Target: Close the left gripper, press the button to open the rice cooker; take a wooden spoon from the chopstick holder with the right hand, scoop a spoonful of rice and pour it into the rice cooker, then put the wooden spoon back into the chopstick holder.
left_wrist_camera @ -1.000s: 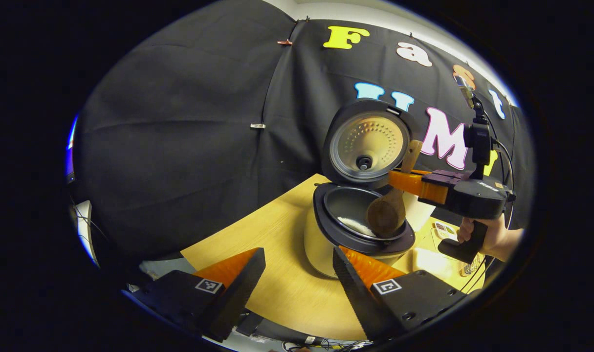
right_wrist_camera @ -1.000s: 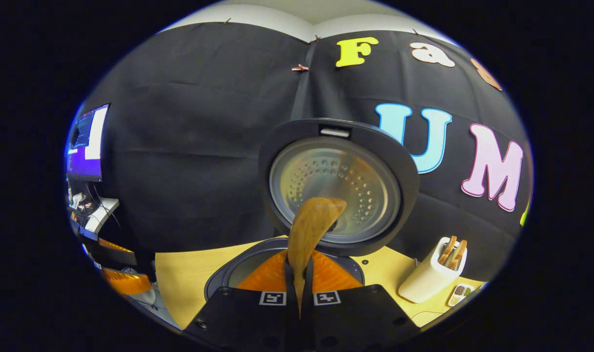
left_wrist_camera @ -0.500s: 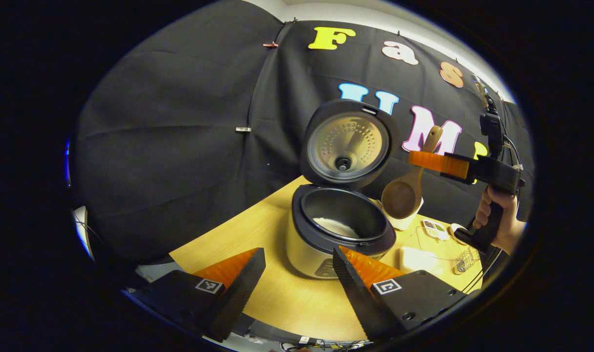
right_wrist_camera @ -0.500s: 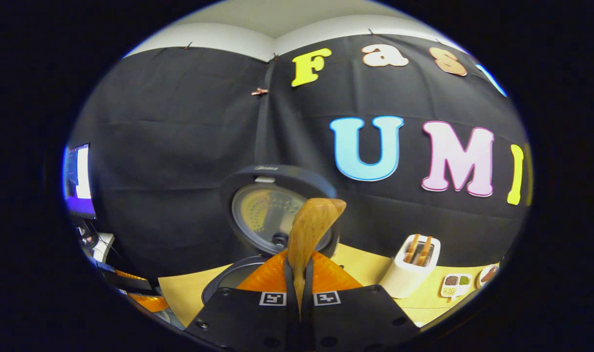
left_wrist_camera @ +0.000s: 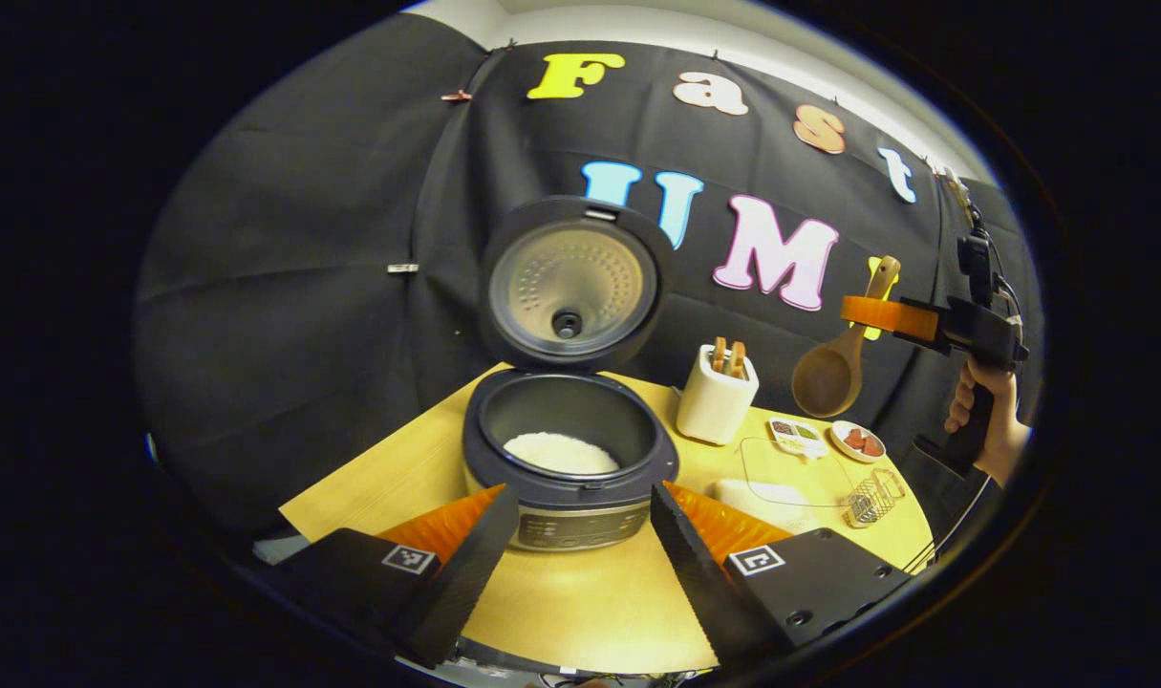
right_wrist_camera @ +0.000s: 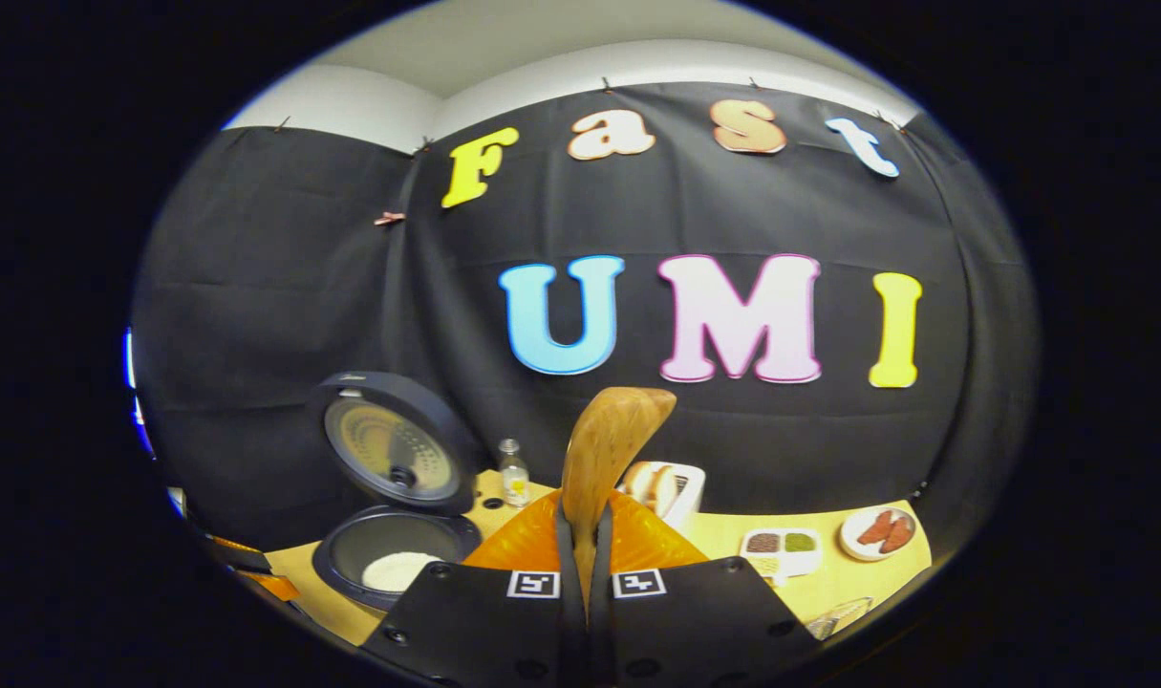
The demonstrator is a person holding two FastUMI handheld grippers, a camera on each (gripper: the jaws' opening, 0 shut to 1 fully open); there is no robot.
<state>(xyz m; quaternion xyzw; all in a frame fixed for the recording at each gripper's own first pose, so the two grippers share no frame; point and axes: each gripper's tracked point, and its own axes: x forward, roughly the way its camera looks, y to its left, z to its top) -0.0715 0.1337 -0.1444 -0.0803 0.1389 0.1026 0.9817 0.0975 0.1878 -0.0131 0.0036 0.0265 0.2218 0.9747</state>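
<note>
With rice already in the open rice cooker (left_wrist_camera: 569, 441), the right gripper (left_wrist_camera: 876, 313), fingers clenched on the wooden spoon (left_wrist_camera: 833, 368), holds it high right of the chopstick holder (left_wrist_camera: 717, 399), where it must next be lowered, while the left gripper (left_wrist_camera: 580, 535) hangs released near the counter (left_wrist_camera: 590, 612).

Your left gripper (left_wrist_camera: 580, 535) sits low with its fingers spread wide apart, nothing between them. Your right gripper (left_wrist_camera: 871, 315) is raised, level, its fingers pressed together on a wooden spoon (left_wrist_camera: 833, 368), your hand (left_wrist_camera: 986, 420) wrapped around its grip below.
</note>
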